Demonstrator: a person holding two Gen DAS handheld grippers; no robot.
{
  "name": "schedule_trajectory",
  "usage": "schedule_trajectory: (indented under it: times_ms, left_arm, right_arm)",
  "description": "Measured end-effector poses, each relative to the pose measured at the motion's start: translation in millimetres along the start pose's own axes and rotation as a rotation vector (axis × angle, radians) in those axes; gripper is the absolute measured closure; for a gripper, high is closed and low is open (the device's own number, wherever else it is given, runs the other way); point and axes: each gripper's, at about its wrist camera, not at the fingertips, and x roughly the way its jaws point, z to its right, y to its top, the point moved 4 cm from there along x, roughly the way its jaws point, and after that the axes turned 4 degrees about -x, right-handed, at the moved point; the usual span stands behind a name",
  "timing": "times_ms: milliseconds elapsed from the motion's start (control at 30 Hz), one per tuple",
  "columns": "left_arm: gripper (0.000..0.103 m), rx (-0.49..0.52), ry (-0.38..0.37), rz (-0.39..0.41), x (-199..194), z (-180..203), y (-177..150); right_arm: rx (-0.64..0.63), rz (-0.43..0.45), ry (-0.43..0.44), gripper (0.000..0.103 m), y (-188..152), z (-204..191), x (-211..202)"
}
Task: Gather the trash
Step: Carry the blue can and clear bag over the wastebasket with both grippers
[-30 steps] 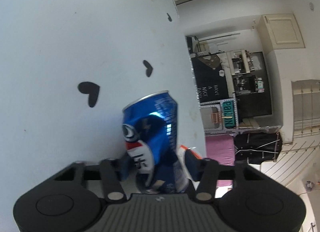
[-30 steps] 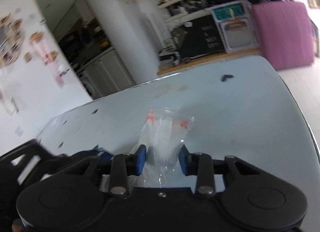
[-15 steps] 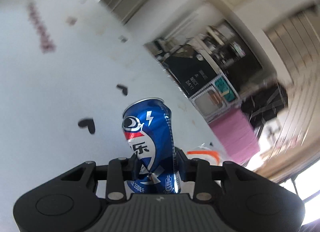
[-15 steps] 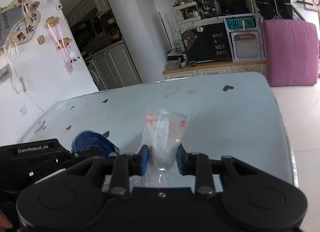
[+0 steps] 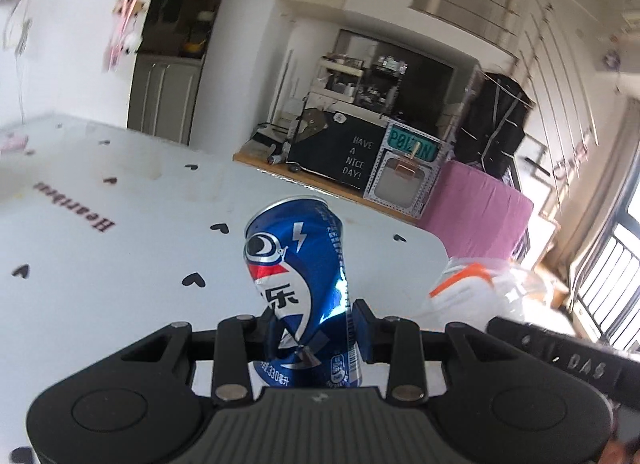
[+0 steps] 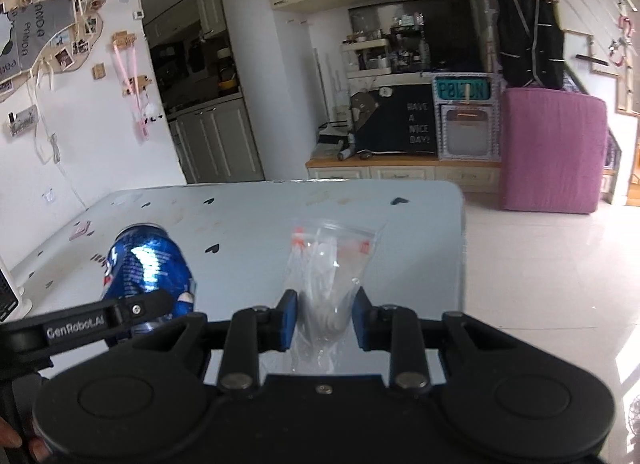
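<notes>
My left gripper [image 5: 314, 330] is shut on a dented blue Pepsi can [image 5: 298, 264], held upright above the white table [image 5: 120, 264]. The can also shows in the right wrist view [image 6: 148, 268], left of my right gripper [image 6: 324, 322]. My right gripper is shut on a clear plastic zip bag [image 6: 330, 264] with orange marks, held above the table [image 6: 248, 224]. The bag shows at the right in the left wrist view [image 5: 476, 284], beside the left gripper.
The table has small black heart prints and a rounded far right corner [image 6: 452, 192]. Past it lie a tiled floor [image 6: 540, 284], a pink upright mattress-like block [image 6: 552, 152] and a low cabinet with a black board [image 6: 400, 124]. A white object [image 6: 12, 296] stands at the table's left edge.
The left gripper has swung up from facing the tabletop to looking across the room, with the can kept in it. The right gripper has risen and levelled, still holding the bag.
</notes>
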Motion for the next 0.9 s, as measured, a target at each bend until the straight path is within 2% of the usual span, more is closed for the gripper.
schedule_trajectory:
  times_ms: [233, 433, 900]
  left_arm:
    - [0.066, 0.097, -0.012, -0.016, -33.1, 35.4, -12.7]
    - [0.066, 0.150, -0.060, -0.012, -56.6, 70.1, -23.4]
    - [0.066, 0.238, -0.193, -0.077, -53.1, 161.0, -74.8]
  right_arm:
    - [-0.047, 0.043, -0.056, 0.073, -7.4, 12.6, -64.5]
    - [-0.053, 0.064, -0.098, 0.073, -15.9, 29.3, -109.4]
    - [-0.001, 0.068, -0.235, 0.073, -49.2, 113.4, -179.2]
